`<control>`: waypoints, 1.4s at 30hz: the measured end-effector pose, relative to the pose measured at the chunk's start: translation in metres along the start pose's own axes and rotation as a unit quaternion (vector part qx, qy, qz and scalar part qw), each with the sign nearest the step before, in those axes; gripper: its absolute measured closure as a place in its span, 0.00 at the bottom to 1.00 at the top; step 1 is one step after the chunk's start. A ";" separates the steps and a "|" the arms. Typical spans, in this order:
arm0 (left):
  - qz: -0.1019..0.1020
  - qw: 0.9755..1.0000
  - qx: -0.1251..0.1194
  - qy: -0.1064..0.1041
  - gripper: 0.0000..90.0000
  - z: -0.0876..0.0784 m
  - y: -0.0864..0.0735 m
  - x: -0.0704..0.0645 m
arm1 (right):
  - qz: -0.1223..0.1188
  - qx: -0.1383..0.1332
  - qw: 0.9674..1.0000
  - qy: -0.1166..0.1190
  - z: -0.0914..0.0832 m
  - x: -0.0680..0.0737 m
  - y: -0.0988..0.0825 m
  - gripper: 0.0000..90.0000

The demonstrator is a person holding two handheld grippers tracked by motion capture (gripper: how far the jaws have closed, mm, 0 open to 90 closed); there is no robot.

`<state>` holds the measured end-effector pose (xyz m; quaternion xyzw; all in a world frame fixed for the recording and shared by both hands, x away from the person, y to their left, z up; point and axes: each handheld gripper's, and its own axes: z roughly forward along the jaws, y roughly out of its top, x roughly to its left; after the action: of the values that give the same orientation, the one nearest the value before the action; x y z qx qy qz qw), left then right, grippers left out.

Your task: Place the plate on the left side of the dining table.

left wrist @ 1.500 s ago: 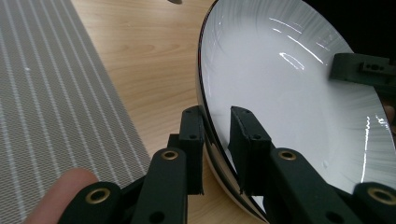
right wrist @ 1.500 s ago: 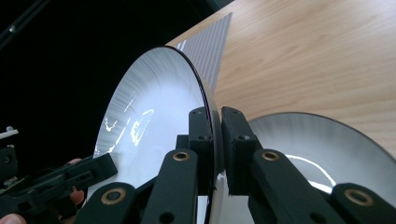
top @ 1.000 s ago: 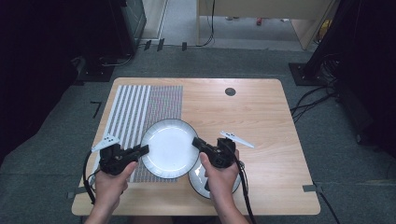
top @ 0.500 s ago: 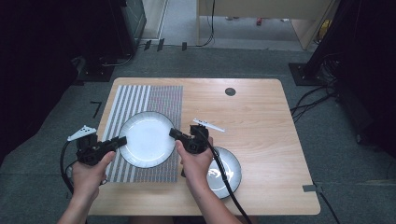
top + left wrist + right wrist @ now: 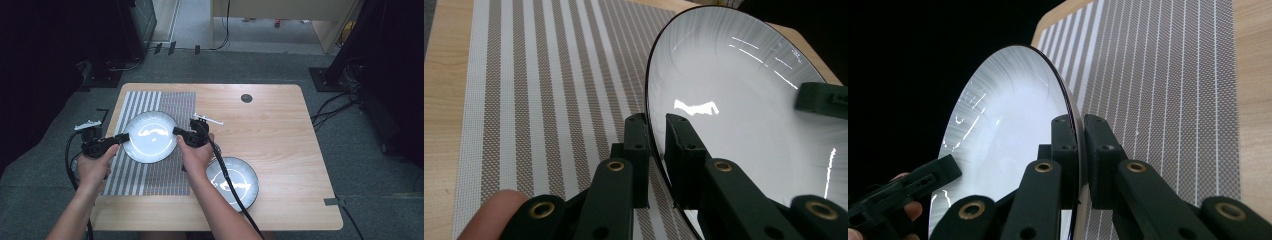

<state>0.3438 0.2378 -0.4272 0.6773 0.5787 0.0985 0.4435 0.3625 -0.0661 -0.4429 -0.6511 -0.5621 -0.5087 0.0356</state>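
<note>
A white plate (image 5: 150,136) with a dark rim hangs just above the striped placemat (image 5: 165,175), held from both sides. My left gripper (image 5: 125,136) is shut on its left rim, and the jaws have just tightened on that rim. In the left gripper view the rim runs between the two pads of the left gripper (image 5: 656,150), and the plate (image 5: 734,115) fills the right side. My right gripper (image 5: 176,131) is shut on the opposite rim. The right gripper view shows the right gripper (image 5: 1080,145) pinching the plate (image 5: 1008,130) edge-on over the placemat (image 5: 1158,75).
A second plate (image 5: 245,175) with a dark rim lies on the wooden table (image 5: 280,130) near the front, right of the mat, under my right forearm and its cable. A small black round cap (image 5: 246,98) sits in the tabletop at the back.
Both hands carried the plate left and away from the front edge, onto the placemat area. The second plate, partly covered before, now lies fully uncovered at the front right.
</note>
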 end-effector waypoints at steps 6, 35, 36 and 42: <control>-0.008 1.000 0.019 0.009 0.91 0.020 0.007 0.013 | 0.023 0.010 1.000 -0.009 0.021 -0.010 0.004 0.94; -0.061 0.994 0.079 0.046 0.92 0.094 0.013 0.047 | 0.077 0.029 0.995 -0.054 0.077 -0.048 0.007 0.93; -0.063 0.994 0.078 0.047 0.92 0.094 0.012 0.047 | 0.077 0.029 0.995 -0.054 0.077 -0.049 0.006 0.93; -0.065 0.994 0.073 0.048 0.92 0.097 0.012 0.048 | 0.085 0.028 0.995 -0.051 0.081 -0.052 0.005 0.93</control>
<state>0.4296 0.2337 -0.4939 0.6635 0.6478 0.0597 0.3696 0.4246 -0.0539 -0.5164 -0.7202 -0.5200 -0.4541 0.0686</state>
